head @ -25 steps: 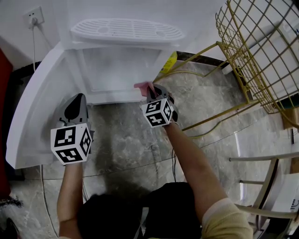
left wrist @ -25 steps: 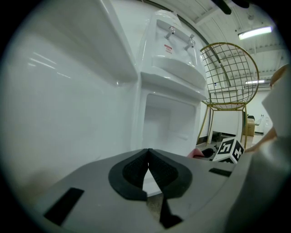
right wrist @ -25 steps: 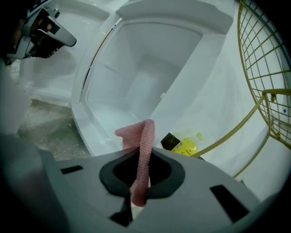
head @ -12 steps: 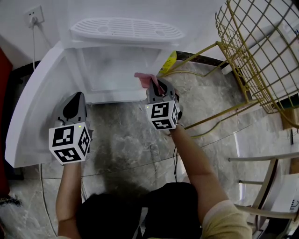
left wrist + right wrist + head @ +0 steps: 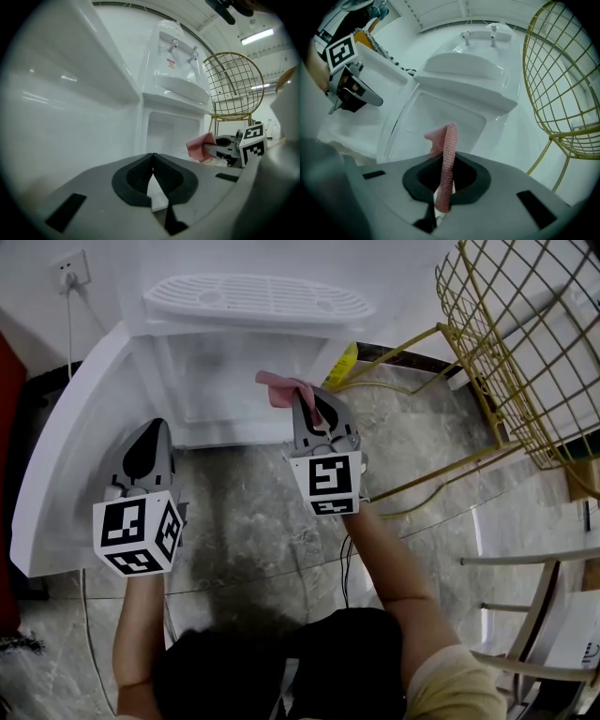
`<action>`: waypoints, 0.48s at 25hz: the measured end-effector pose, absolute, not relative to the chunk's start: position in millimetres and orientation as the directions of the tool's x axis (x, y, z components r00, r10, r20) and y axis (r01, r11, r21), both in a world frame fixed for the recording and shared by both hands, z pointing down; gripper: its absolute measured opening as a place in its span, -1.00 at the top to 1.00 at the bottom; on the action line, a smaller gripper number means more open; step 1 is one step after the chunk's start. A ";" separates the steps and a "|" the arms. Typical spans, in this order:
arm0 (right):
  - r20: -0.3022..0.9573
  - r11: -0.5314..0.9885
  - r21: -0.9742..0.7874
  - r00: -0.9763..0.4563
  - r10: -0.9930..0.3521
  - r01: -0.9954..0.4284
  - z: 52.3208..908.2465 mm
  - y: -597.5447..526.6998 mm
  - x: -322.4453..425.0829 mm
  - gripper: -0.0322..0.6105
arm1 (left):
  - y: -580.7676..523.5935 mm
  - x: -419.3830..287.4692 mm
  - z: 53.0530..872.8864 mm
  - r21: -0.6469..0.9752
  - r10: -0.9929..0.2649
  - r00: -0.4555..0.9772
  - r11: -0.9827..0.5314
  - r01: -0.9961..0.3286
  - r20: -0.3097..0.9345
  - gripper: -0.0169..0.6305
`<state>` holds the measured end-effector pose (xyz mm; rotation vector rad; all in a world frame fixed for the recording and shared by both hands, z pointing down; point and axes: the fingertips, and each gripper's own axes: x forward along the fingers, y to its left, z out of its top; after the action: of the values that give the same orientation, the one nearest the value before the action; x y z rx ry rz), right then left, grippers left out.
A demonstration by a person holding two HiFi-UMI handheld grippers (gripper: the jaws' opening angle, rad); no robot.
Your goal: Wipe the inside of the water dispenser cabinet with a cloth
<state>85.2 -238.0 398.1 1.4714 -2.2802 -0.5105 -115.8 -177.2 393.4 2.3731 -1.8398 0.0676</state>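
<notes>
The white water dispenser [image 5: 253, 301] stands ahead with its lower cabinet [image 5: 234, 381] open and its door [image 5: 66, 456] swung out to the left. My right gripper [image 5: 302, 399] is shut on a pink cloth [image 5: 278, 387], held at the cabinet's opening near its right side. In the right gripper view the pink cloth [image 5: 445, 159] sticks up from between the jaws in front of the cabinet [image 5: 436, 126]. My left gripper [image 5: 145, 448] hangs low beside the door, shut with nothing in it. The left gripper view shows the cabinet [image 5: 168, 136] and the cloth [image 5: 200, 146] beyond the closed left gripper [image 5: 152, 174].
A gold wire chair [image 5: 520, 343] stands close on the right, its legs [image 5: 422, 474] reaching across the marble floor [image 5: 272, 512]. A wall socket [image 5: 67, 273] with a cable [image 5: 67, 329] is at the upper left. A white frame [image 5: 525, 615] is at the lower right.
My right gripper has moved forward and up with the pink cloth, from the cabinet's lower edge into its opening. My left gripper has drifted slightly lower.
</notes>
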 end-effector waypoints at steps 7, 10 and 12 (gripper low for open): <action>0.087 0.423 0.412 -0.427 -0.900 -0.807 382.3 -229.9 74.3 0.82 | -176.4 -114.8 382.5 0.083 -0.963 0.257 -0.250 -0.965 0.086 0.94; 0.091 0.459 0.344 -0.457 -0.885 -0.819 379.6 -228.2 69.1 0.82 | -175.3 -112.2 378.7 0.106 -0.957 0.281 -0.273 -0.956 0.070 0.94; 0.090 0.478 0.306 -0.475 -0.875 -0.823 377.9 -227.1 65.2 0.82 | -174.8 -110.3 376.9 0.117 -0.953 0.296 -0.288 -0.951 0.063 0.94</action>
<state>65.2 -227.1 377.9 1.4591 -2.4920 -0.3237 -110.3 -174.8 376.9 2.4201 -1.7888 -0.0282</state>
